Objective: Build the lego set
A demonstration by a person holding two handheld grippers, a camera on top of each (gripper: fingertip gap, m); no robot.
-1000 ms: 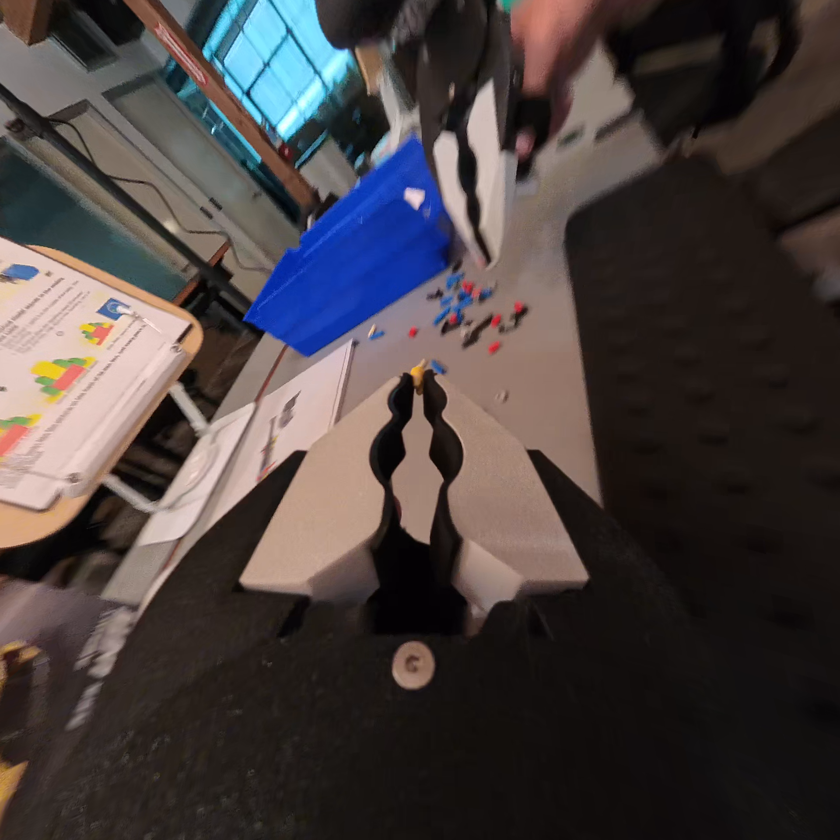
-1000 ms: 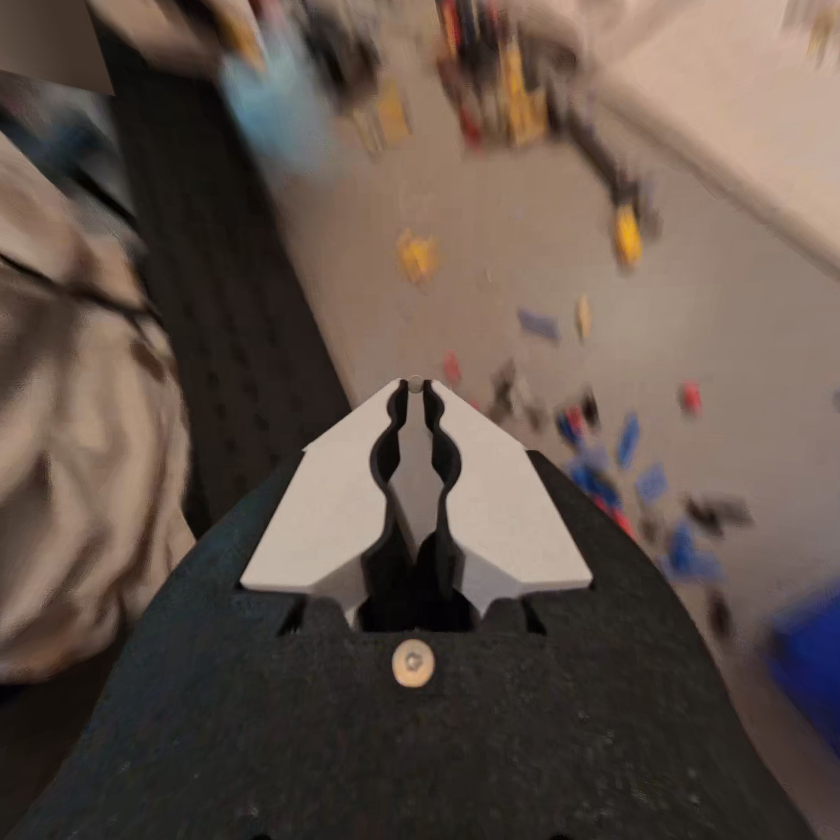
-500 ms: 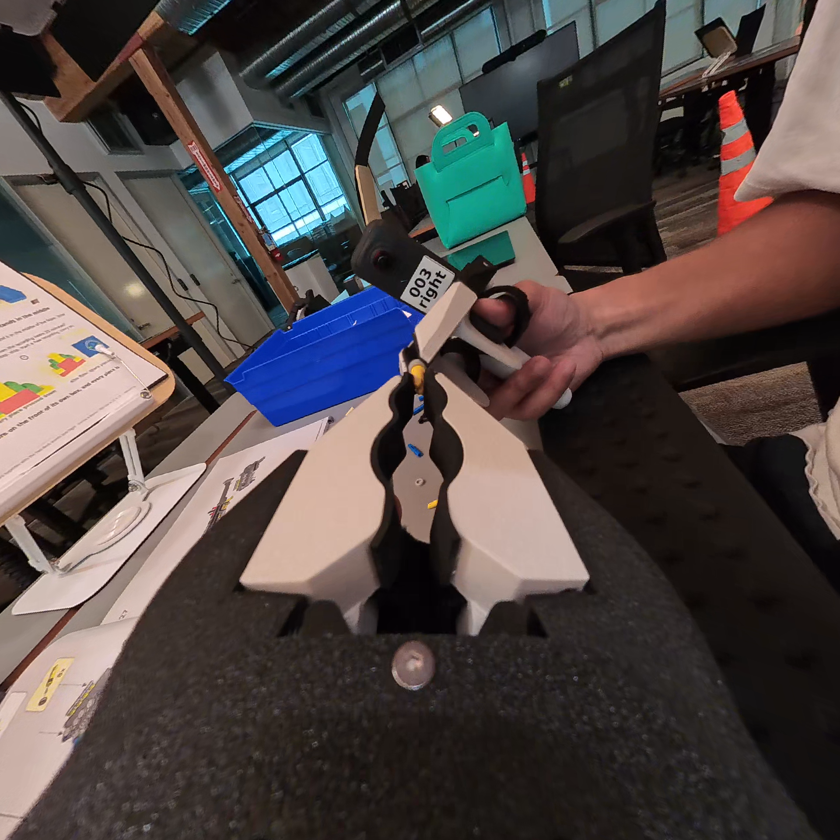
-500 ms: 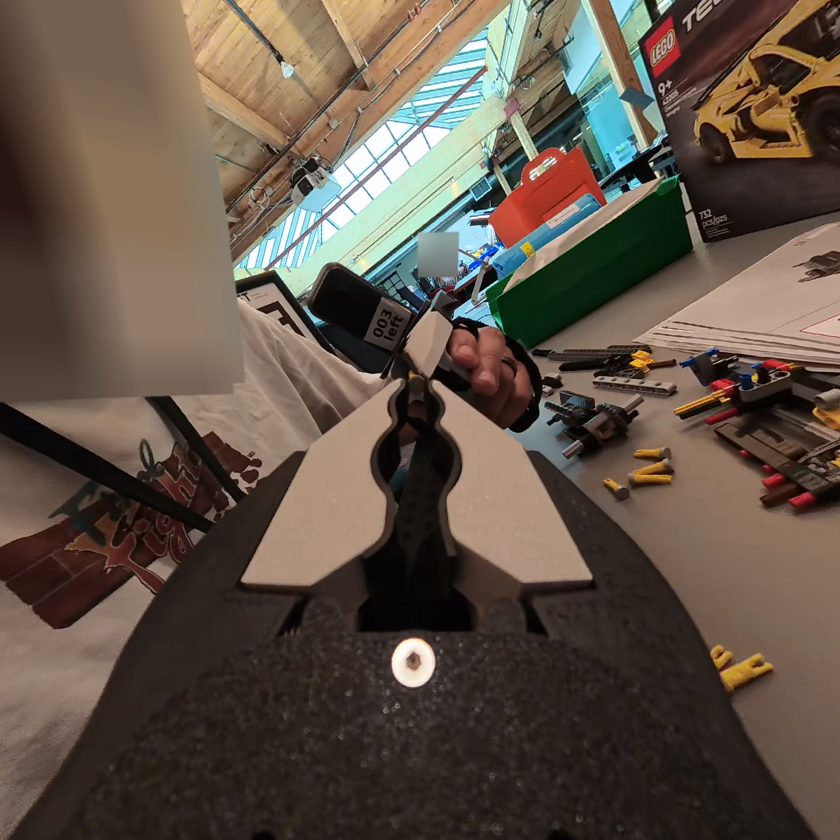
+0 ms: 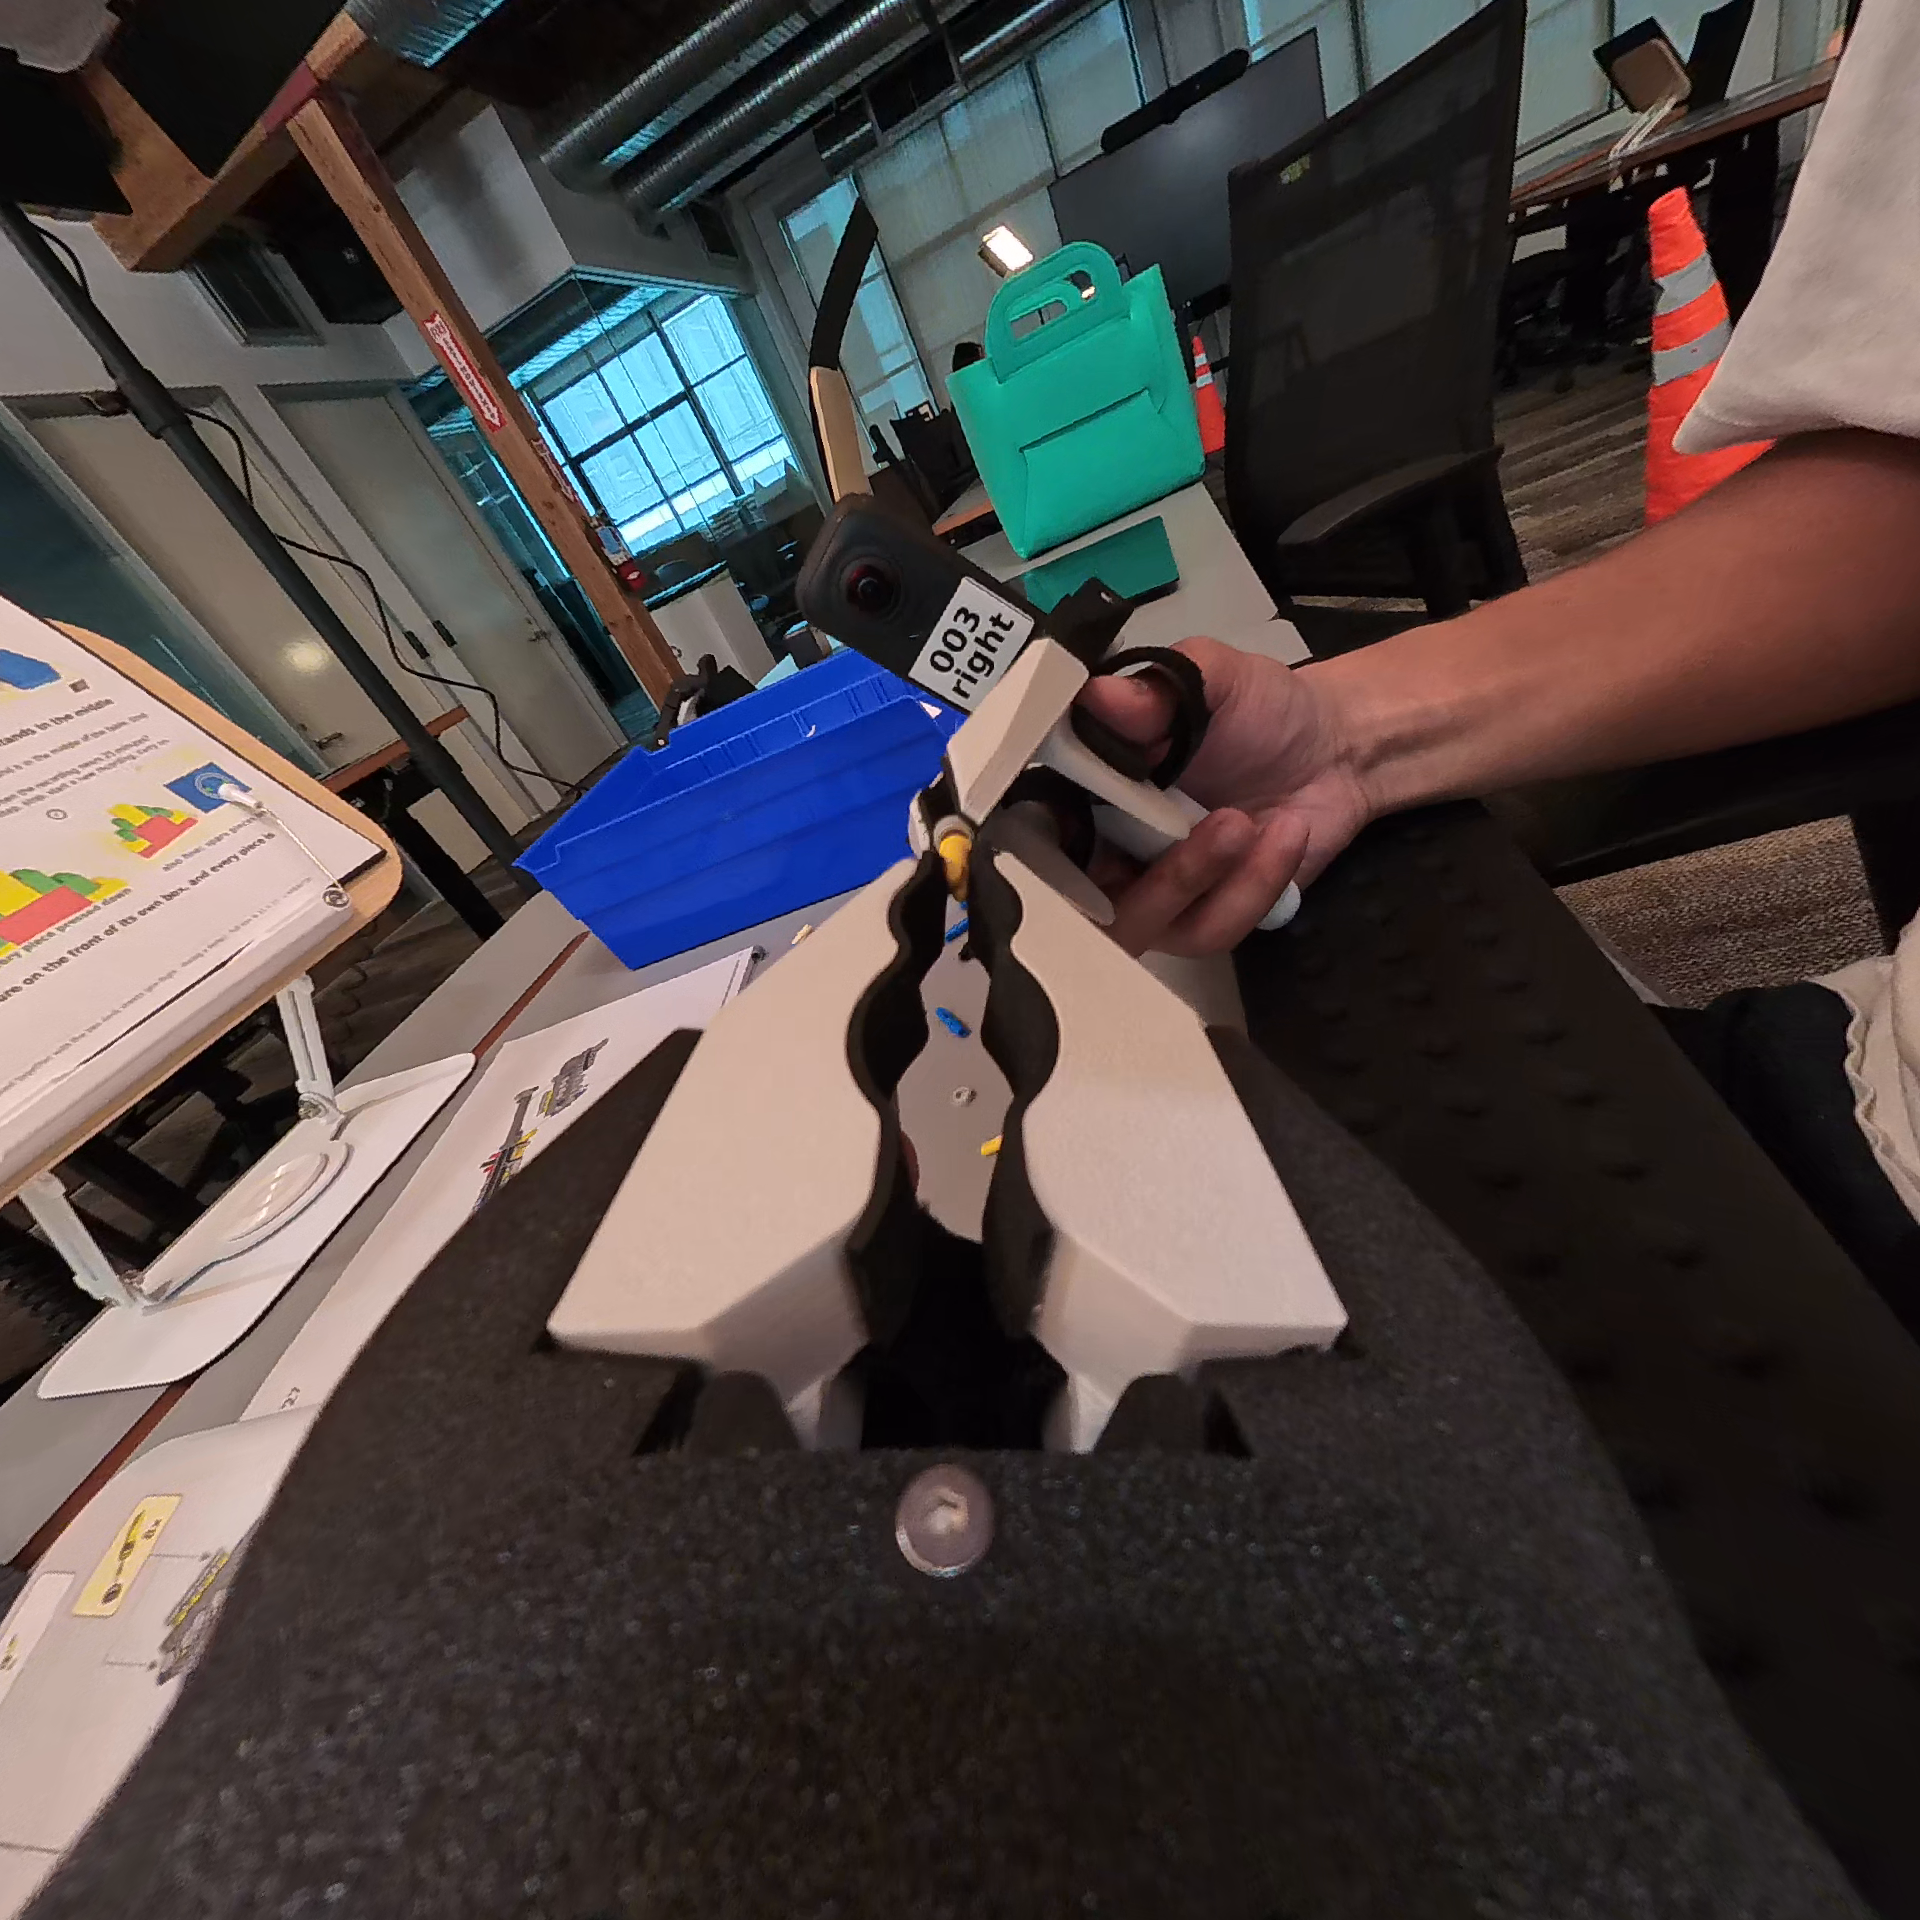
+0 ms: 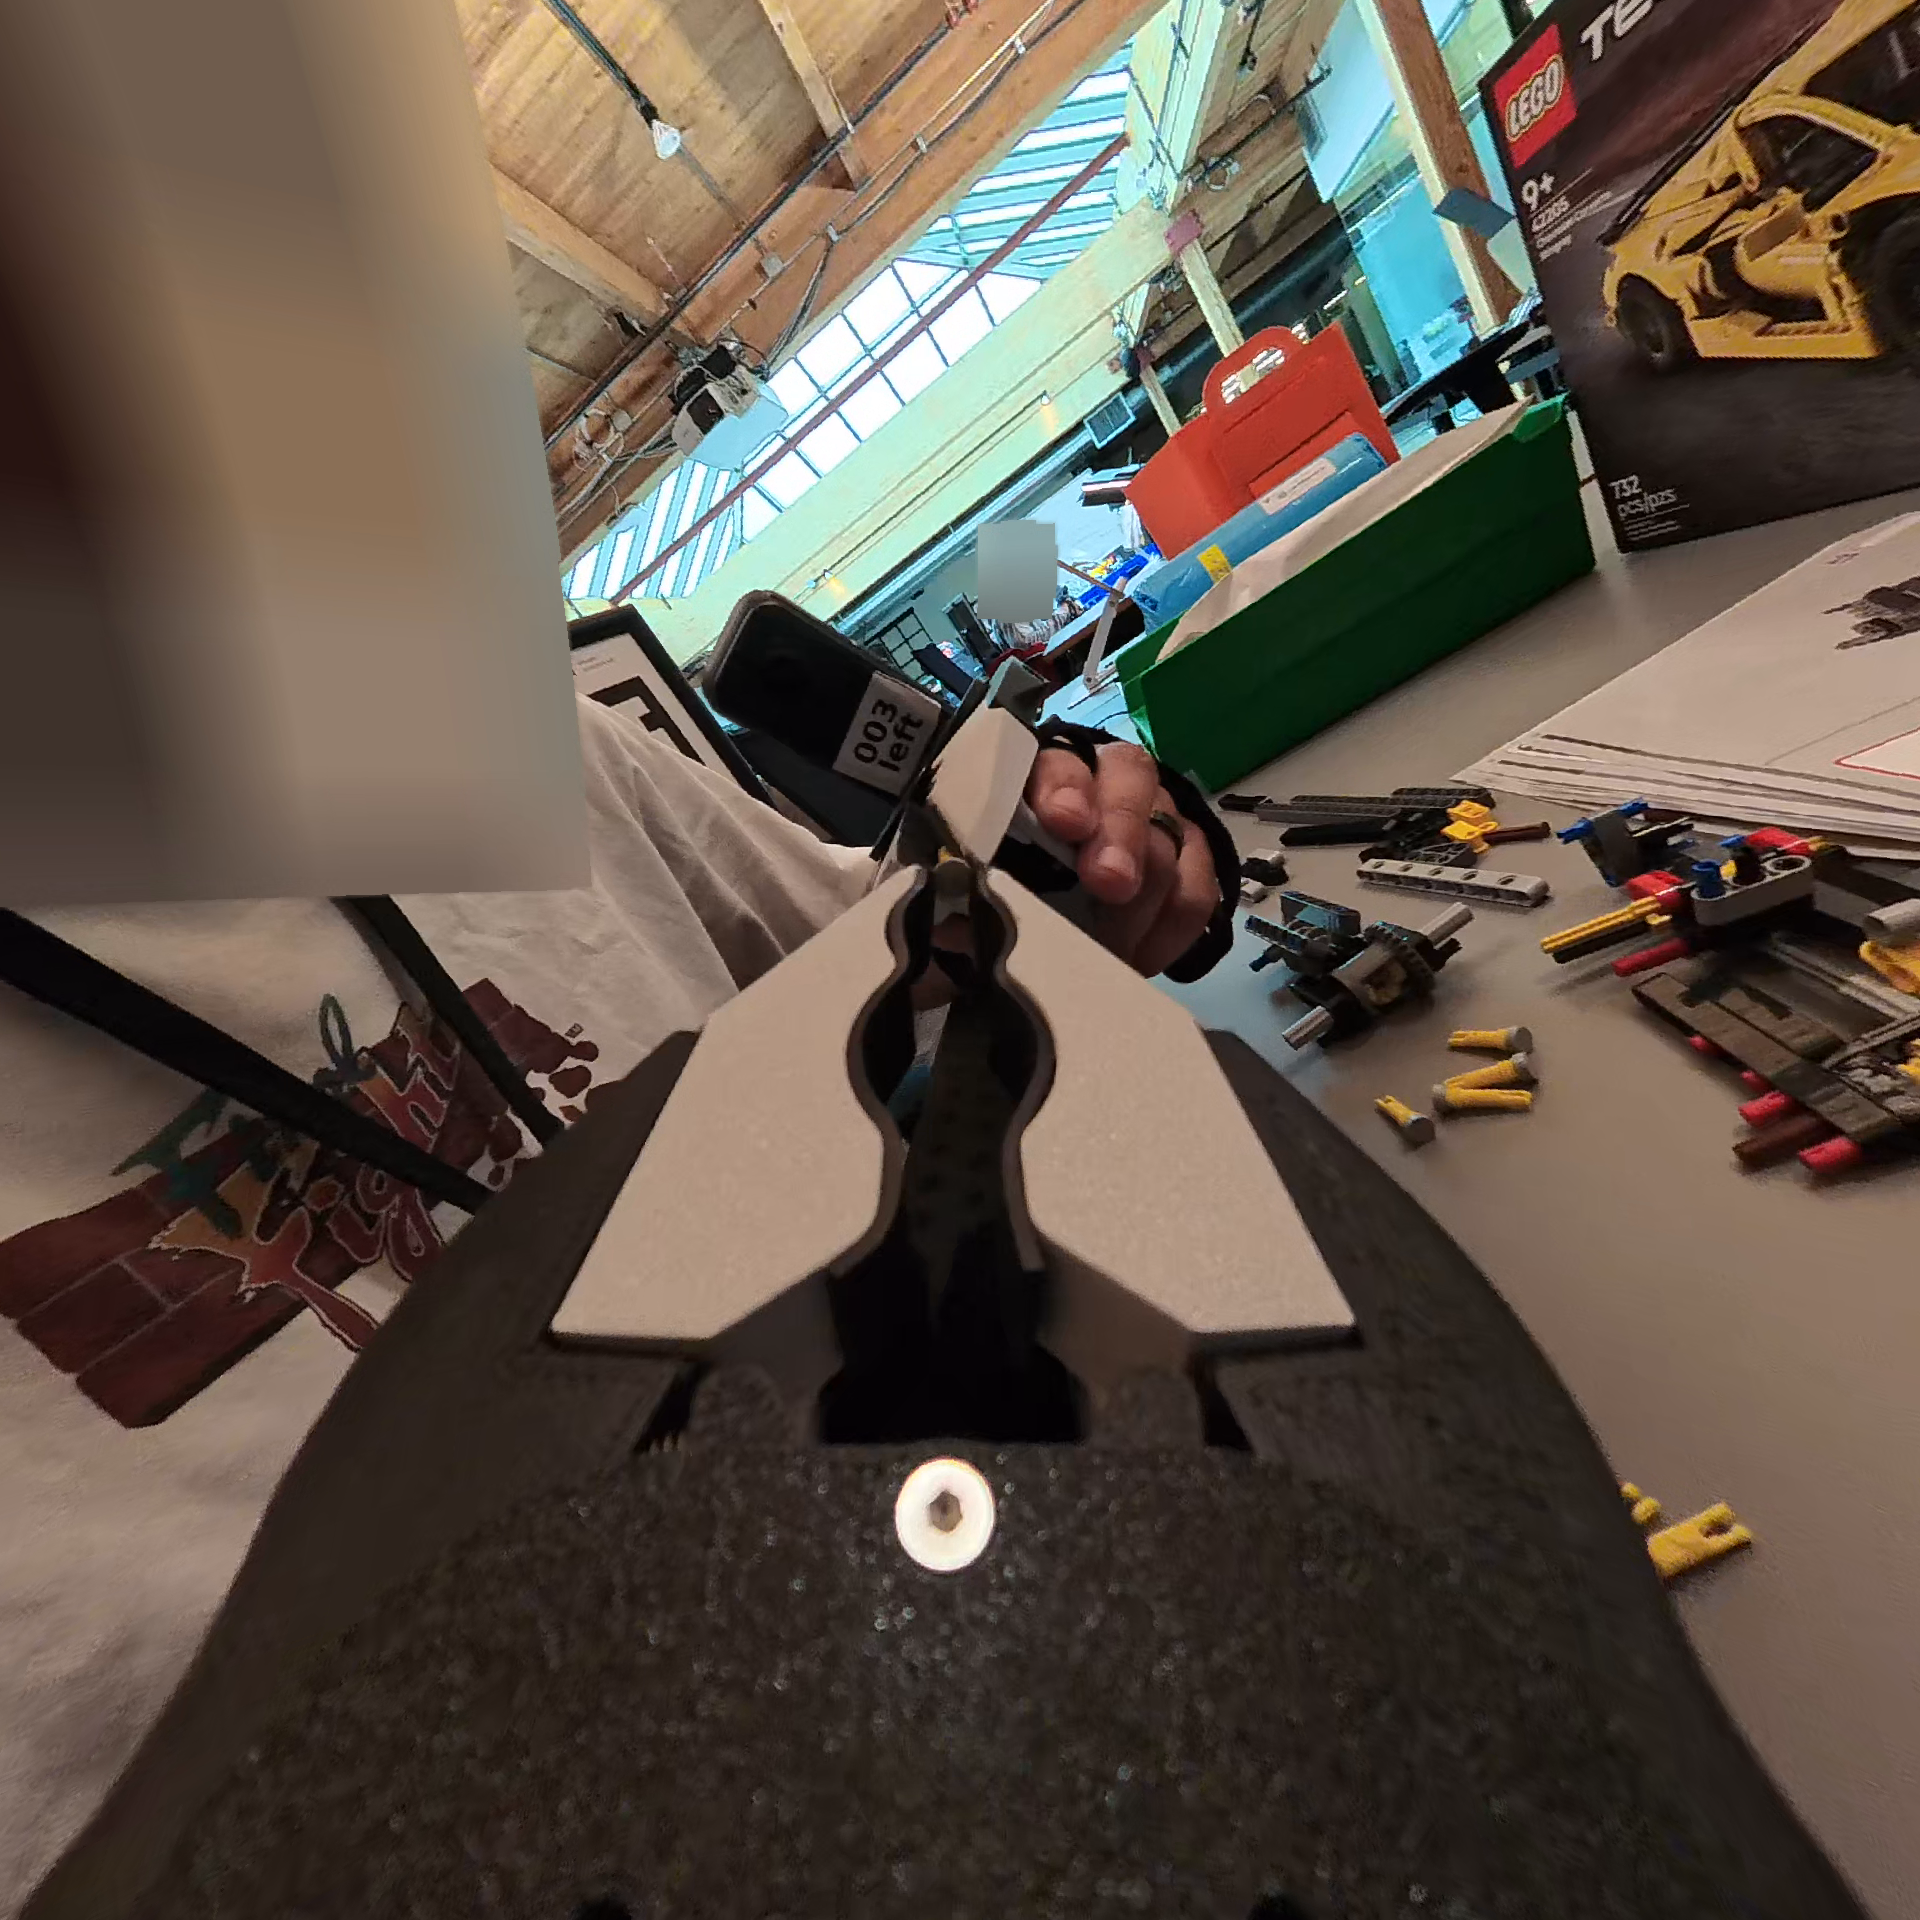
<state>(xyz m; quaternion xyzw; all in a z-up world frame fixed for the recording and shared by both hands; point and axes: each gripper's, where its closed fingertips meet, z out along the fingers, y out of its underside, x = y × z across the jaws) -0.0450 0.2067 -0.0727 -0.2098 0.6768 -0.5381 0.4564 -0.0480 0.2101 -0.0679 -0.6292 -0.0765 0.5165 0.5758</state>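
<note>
I hold both grippers up above the grey worktop (image 6: 1455,1299), tip to tip. My left gripper (image 5: 954,868) has pale, matte wedge-shaped fingers lined with wavy black foam; its jaws are clamped on a small yellow plastic lego pin (image 5: 951,854), which pokes out past the tips. My right gripper (image 6: 948,883) is built the same, and its jaws pinch a small light grey lego piece (image 6: 949,891) right at the tips. The two pieces meet end to end; whether they are joined I cannot tell.

To my right, a dimpled black foam mat (image 5: 1558,1091) runs along the worktop edge. Between the grippers and the mat the grey surface is bare apart from a few tiny blue and yellow bits.

A glossy blue plastic bin (image 5: 748,821) sits at the far end, its contents hidden by its wall. On the other side a green plastic tray (image 6: 1371,613) holds white paper. Near it lie loose yellow pins (image 6: 1486,1070), a dark grey half-built lego assembly (image 6: 1351,966) and a flat stack of white instruction sheets (image 6: 1714,727).
</note>
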